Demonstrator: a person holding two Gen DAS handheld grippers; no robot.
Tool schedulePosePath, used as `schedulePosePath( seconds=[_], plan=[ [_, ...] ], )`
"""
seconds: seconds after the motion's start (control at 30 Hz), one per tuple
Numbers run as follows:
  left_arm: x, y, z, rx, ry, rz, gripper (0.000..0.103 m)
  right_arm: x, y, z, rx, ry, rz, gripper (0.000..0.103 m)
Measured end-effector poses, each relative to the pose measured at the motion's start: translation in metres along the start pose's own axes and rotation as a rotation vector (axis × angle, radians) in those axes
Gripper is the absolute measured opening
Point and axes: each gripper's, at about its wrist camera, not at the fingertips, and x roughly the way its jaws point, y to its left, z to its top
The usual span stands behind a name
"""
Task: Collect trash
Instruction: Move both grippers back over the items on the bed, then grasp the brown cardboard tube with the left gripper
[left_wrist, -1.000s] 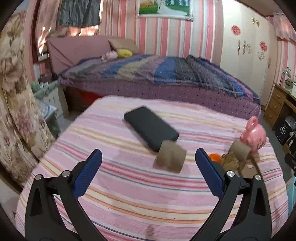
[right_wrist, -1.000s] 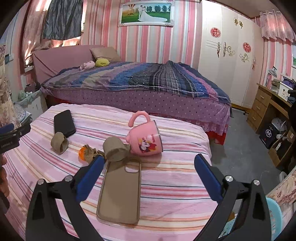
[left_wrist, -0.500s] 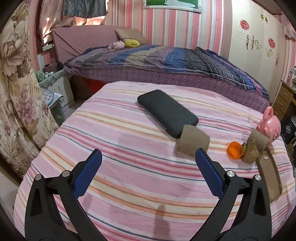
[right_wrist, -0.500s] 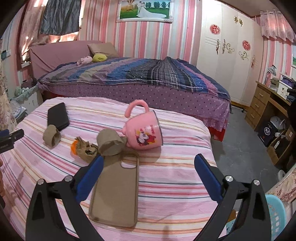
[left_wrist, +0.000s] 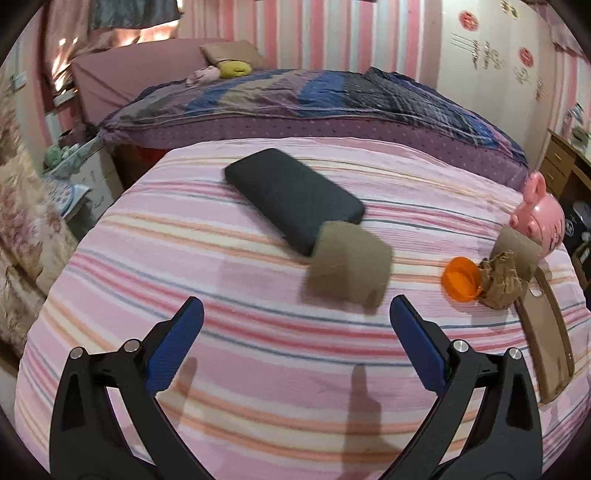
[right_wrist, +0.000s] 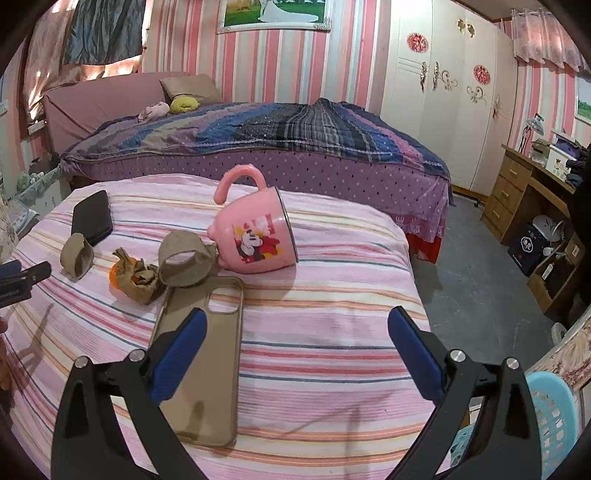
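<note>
Lying on the pink striped worktop (left_wrist: 229, 369), from left to right, are a black phone (left_wrist: 291, 197), a flattened cardboard tube (left_wrist: 349, 267), an orange cap (left_wrist: 461, 278), a crumpled brown paper ball (left_wrist: 502, 278), a second cardboard tube (right_wrist: 186, 264), a brown phone case (right_wrist: 207, 354) and a pink mug (right_wrist: 258, 236) tipped on its side. The left gripper (left_wrist: 295, 314) hangs above the cloth with its blue fingers wide apart and nothing between them. The flattened cardboard tube sits just ahead of it, a little toward its right finger, and one end touches the black phone. The orange cap and the paper ball touch each other, farther off to the right of that gripper. The right gripper (right_wrist: 295, 325) is also spread wide and holds nothing. Its left finger hangs over the brown phone case. The paper ball and the second tube lie ahead of it and to its left, well apart from its fingers, and the second tube touches the pink mug. A light blue basket (right_wrist: 554, 410) stands on the floor at the far right, beside the worktop.
</note>
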Motion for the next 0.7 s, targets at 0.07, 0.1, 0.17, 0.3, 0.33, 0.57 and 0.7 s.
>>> schedulePosePath(
  seconds=[0.07,0.1,0.17,0.3,0.33,0.57,0.7],
  plan=[
    [0.005,-0.005,0.002,0.007,0.006,-0.009,0.097,0.004,0.000,-0.001,-0.008,0.009,0.005,0.096],
    [0.009,-0.007,0.003,0.006,0.016,-0.016,0.097,0.006,0.000,-0.002,-0.012,0.012,0.004,0.096],
    [0.014,-0.010,0.006,0.009,0.030,-0.021,0.097,0.008,0.002,-0.002,-0.022,0.018,0.002,0.096],
    [0.022,-0.013,0.008,0.018,0.050,-0.034,0.097,0.014,0.005,0.000,-0.030,0.027,0.010,0.096],
    [0.024,-0.013,0.009,0.021,0.055,-0.034,0.097,0.014,0.004,0.000,-0.026,0.026,0.016,0.096],
    [0.039,-0.015,0.013,0.022,0.108,-0.082,0.085,0.024,0.009,0.003,-0.026,0.037,0.049,0.096],
    [0.041,-0.016,0.011,0.036,0.122,-0.122,0.068,0.022,0.015,0.006,-0.025,0.030,0.061,0.096]
  ],
)
